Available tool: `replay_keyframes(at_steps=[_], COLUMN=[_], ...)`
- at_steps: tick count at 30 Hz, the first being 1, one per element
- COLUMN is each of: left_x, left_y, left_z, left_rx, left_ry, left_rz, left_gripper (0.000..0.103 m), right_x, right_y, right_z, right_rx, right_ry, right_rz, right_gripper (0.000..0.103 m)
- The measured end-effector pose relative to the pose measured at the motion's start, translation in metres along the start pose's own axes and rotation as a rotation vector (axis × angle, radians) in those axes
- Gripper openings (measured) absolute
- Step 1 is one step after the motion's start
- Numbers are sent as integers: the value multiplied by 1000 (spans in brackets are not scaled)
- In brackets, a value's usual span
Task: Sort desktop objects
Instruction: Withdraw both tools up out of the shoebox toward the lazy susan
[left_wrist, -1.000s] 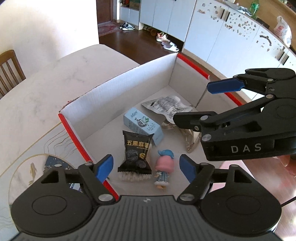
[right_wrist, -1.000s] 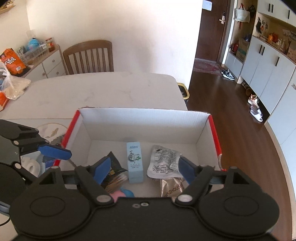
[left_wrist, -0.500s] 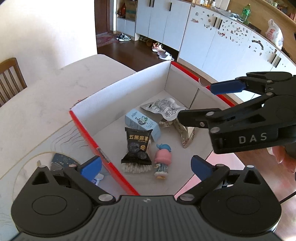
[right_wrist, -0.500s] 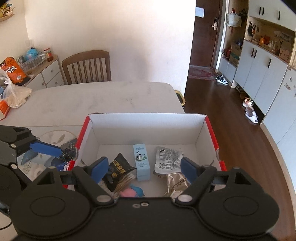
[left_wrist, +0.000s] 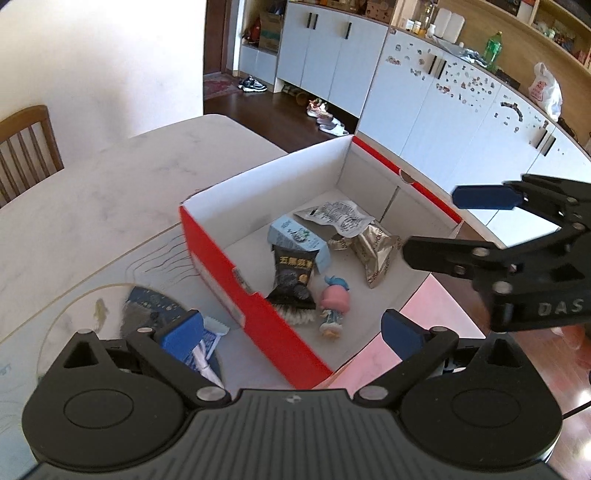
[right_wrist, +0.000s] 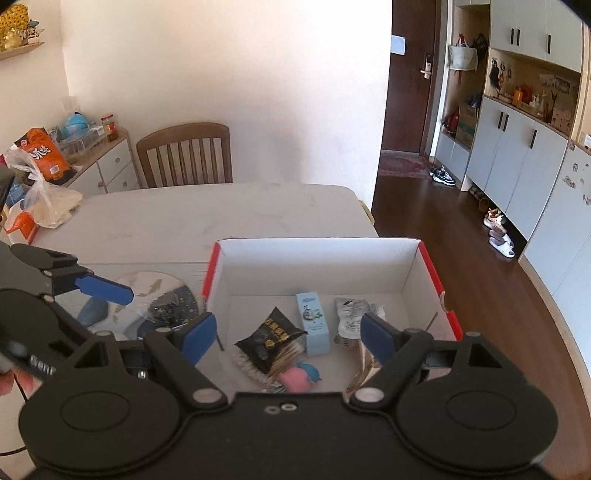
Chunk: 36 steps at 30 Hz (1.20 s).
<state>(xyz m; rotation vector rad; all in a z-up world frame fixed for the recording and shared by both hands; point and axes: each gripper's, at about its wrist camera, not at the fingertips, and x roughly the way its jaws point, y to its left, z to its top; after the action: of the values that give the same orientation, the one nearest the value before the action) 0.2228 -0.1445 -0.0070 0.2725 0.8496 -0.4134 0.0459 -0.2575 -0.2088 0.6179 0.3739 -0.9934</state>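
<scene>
Inside the red-and-white cardboard box (left_wrist: 221, 254) at frame centre lie a black snack packet (left_wrist: 293, 271), a pale blue carton (left_wrist: 295, 236), a pink-and-blue figurine (left_wrist: 332, 302), a white printed pouch (left_wrist: 338, 216) and a silver foil pouch (left_wrist: 376, 251). Both grippers are spread wide and empty: the left gripper (left_wrist: 291, 330) straddles the box's near red wall, the right gripper (right_wrist: 288, 334) frames the packet and carton. A blue-and-white wrapper (left_wrist: 205, 350) lies on the table beside the left fingertip (left_wrist: 183, 334).
</scene>
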Motion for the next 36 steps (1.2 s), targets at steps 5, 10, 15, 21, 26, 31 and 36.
replay_keyframes(at_steps=[5,10,15,21,26,31,36], left_x=[-11,-21,-30,-36,-35,-33,-33], left_y=[14,28,47,68,87,109,125], left_z=[-7,-12,-14,-17,-21,-26,-31], left_rx=[-5,4,-13,-24,-22,-47,-50], left_ry=[-13,-27,-46,-60,-55,-47,-55], left_rz=[9,19,37,53,66,77,77], left_gripper=[103,103,103,103,103,103,103], right_x=[-7,-14,-18,-15,-6,-5,4], right_y=[13,28,53,83,105,120,135], right_z=[-5,-7,-9,-10,-14,-13,-14], right_rx=[17,23,10,-6,-19,-30,-44], right_ry=[-7,-26,-37,-35,-17,-24,-11], right_rz=[3,14,28,65,66,67,72], right_gripper=[86,86,85,85,85,85,85])
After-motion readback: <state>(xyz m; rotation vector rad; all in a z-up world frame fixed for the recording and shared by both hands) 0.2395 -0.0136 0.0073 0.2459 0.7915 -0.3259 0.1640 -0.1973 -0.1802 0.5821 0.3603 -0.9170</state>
